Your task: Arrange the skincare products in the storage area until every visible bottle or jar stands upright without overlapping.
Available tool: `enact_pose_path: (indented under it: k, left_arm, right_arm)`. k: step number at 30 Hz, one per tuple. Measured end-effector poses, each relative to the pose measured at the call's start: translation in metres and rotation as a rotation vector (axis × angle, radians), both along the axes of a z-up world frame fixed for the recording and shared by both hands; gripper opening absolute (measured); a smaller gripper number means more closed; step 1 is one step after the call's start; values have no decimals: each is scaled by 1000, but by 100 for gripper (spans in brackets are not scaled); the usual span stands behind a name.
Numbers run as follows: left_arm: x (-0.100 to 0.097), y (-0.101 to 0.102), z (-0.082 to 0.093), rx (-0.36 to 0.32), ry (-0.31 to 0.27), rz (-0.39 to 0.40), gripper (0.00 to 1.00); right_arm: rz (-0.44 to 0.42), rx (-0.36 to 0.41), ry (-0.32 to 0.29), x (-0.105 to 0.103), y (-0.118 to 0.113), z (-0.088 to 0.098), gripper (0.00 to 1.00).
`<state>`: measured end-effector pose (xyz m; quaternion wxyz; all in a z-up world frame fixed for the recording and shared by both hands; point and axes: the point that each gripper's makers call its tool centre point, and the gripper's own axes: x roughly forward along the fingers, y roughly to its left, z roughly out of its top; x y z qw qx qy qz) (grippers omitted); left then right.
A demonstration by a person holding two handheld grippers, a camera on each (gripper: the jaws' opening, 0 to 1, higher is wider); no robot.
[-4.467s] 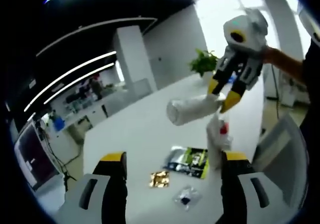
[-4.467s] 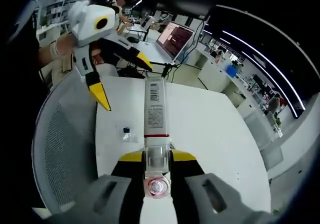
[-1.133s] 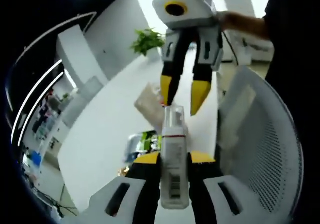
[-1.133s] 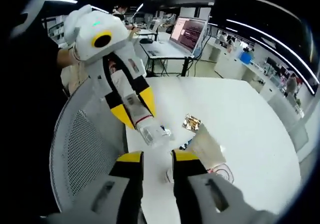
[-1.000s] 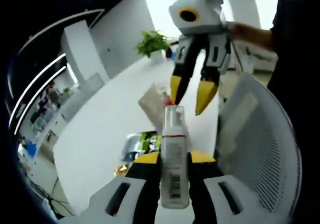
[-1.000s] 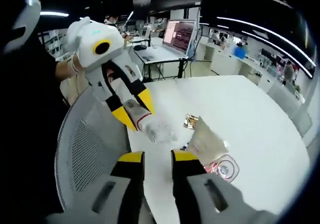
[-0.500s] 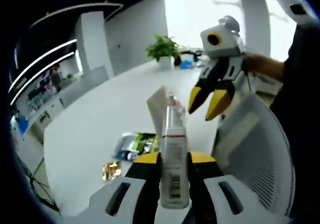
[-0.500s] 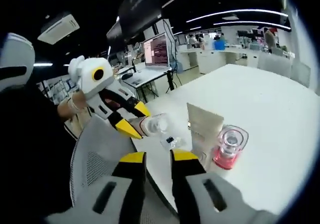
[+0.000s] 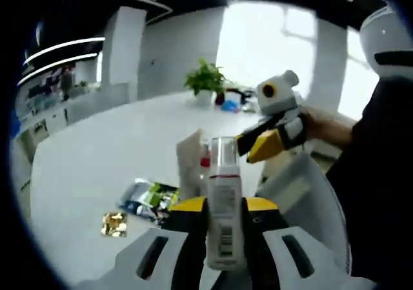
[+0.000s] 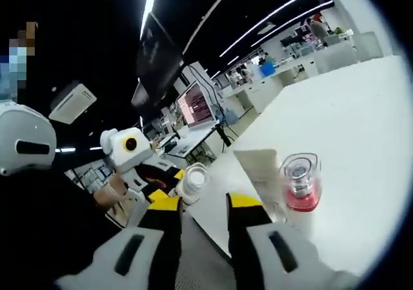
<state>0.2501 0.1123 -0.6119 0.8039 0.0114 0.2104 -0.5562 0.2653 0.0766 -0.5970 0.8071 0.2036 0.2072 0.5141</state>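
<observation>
My left gripper (image 9: 226, 207) is shut on a white bottle (image 9: 222, 177) with a barcode label and a clear cap, which points away along the jaws. Just beyond it on the white table (image 9: 97, 167) stand a beige tube (image 9: 189, 167) and a pink bottle (image 9: 205, 163). My right gripper (image 10: 205, 203) is open and holds nothing; it sits to the right of the bottle (image 10: 192, 181), apart from it. The beige tube (image 10: 258, 166) and the clear-capped pink bottle (image 10: 300, 185) stand upright side by side near the table's (image 10: 361, 122) edge. A hand holds the right gripper (image 9: 250, 148).
Flat sachets (image 9: 147, 196) and a gold packet (image 9: 114, 224) lie on the table left of the tube. A white mesh chair (image 9: 303, 196) stands at the table's near edge. A potted plant (image 9: 205, 80) is at the far end. A laptop (image 10: 195, 104) sits on a desk beyond.
The bottle passed from my right gripper to my left. Over the last second my right gripper drew back from the bottle, and both views dropped closer to table level.
</observation>
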Motion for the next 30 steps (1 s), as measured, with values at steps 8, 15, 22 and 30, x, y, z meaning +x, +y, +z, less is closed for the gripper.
enact_pose_path:
  k: [8,15,22,30]
  left_arm:
    - [-4,-6,8,-111,89,-35,16]
    - [-15,-14,6,-169,165,-99,16]
    - [-20,-18,12,-255,228,-127,16]
    - [-17,-21,7,-199,188,-109,18]
  right_arm:
    - [5,127,23,2,3,12,28]
    - [48,216,27,-4,10,24,26]
    - [67,258,20,-10,13,34,21]
    - [42,206,11,-11,14,33,19]
